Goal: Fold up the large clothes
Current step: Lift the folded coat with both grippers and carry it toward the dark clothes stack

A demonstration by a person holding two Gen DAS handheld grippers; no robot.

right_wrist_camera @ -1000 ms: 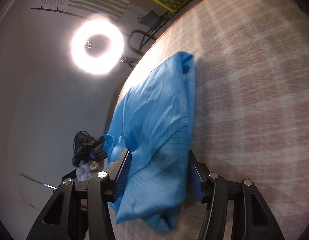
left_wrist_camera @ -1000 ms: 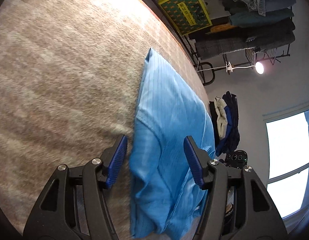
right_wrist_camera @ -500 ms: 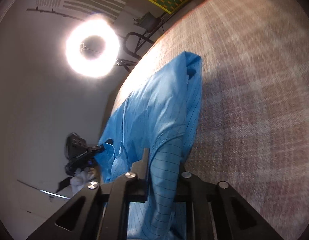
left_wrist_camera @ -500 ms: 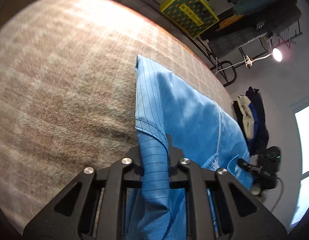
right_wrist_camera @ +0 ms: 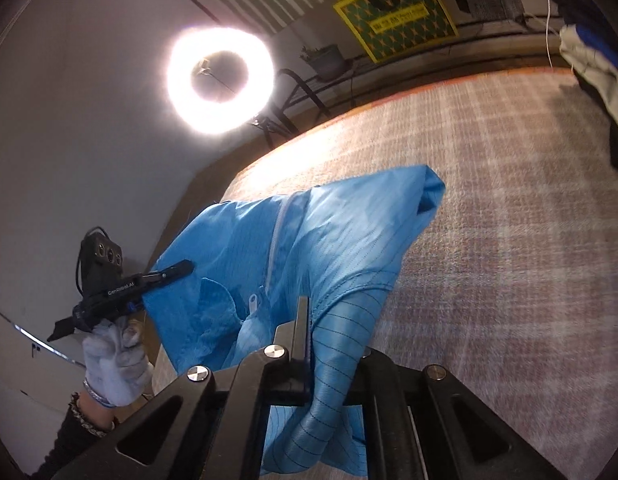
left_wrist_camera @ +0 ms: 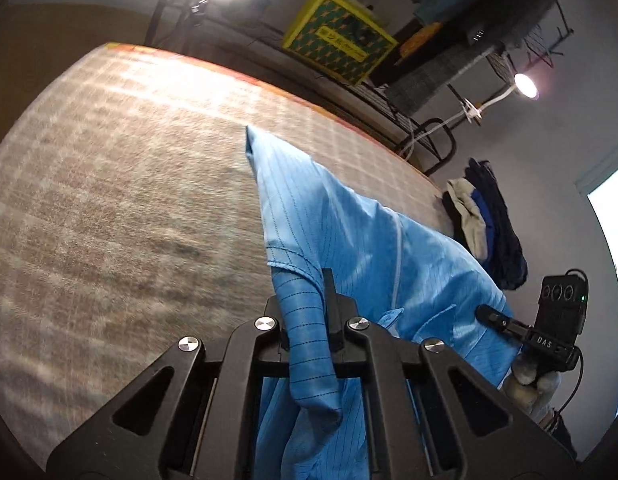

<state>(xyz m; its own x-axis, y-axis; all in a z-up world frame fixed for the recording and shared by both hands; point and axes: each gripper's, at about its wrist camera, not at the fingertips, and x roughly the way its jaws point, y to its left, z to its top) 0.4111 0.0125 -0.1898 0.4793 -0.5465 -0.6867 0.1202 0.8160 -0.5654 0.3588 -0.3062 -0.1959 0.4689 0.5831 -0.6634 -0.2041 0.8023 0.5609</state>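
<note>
Blue, thin, limp garment draped over the woven mat, its near end raised toward six o'clock, each sleeve fold pinched by left gripper and right gripper; likely light, slippery.

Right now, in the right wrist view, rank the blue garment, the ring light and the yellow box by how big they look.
1. blue garment, nearest the camera
2. ring light
3. yellow box; ring light and box look nearly alike, so their order is unsure.

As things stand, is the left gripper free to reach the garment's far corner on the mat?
Probably not yet: the left gripper is shut on a fold of the blue garment, so it would have to let go first. The far corner itself lies uncovered on the mat.
</note>
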